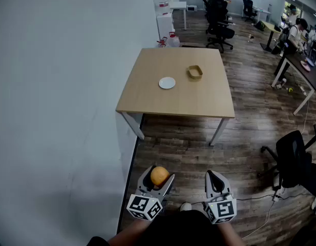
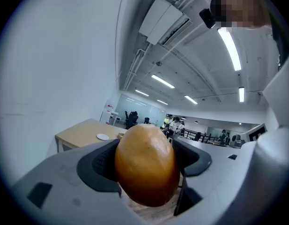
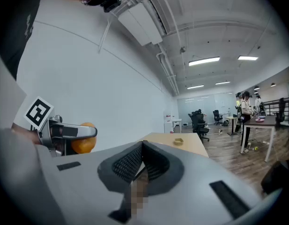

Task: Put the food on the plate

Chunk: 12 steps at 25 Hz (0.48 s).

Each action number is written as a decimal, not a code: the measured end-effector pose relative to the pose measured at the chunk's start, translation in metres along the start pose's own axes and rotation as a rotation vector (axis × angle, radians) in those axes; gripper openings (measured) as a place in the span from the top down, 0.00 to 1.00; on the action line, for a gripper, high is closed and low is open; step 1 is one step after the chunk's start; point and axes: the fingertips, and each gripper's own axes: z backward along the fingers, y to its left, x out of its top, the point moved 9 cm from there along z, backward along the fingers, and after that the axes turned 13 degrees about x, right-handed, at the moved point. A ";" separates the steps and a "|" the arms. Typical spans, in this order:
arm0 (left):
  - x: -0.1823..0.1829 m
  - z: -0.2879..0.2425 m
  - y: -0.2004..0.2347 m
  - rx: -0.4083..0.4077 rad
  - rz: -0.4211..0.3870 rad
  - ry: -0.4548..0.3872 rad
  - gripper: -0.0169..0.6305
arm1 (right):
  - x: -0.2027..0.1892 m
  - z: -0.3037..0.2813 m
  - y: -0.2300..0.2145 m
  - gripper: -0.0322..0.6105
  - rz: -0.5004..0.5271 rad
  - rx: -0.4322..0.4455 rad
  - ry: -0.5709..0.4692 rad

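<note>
The plate [image 1: 167, 82] lies on the table [image 1: 147, 95], the container [image 1: 194, 72] right of it; the food [image 1: 159, 176] sits in the left gripper [image 1: 159, 179], well before them.

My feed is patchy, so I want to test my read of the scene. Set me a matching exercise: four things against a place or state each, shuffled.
Things
1. orange food
2. white plate
3. tan container
4. right gripper

Places or states
A. shut, nothing in it
B. near the middle of the table
C. held in the left gripper
D. on the table, right of the plate in the head view

Pairs: 1-C, 2-B, 3-D, 4-A.
</note>
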 end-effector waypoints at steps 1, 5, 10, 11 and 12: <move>-0.002 -0.003 -0.004 -0.002 0.001 0.001 0.45 | -0.001 0.002 -0.004 0.86 0.008 -0.002 0.009; -0.005 -0.011 -0.015 0.002 -0.005 -0.003 0.45 | -0.002 0.002 -0.018 0.86 -0.024 0.033 0.020; -0.010 -0.020 -0.015 0.028 -0.006 0.005 0.45 | -0.008 -0.004 -0.030 0.86 -0.040 0.084 0.000; -0.010 -0.022 -0.013 0.033 -0.009 0.010 0.45 | -0.007 -0.006 -0.032 0.86 -0.039 0.091 -0.009; -0.010 -0.025 -0.012 0.038 -0.012 0.014 0.45 | -0.006 -0.008 -0.033 0.86 -0.037 0.096 -0.014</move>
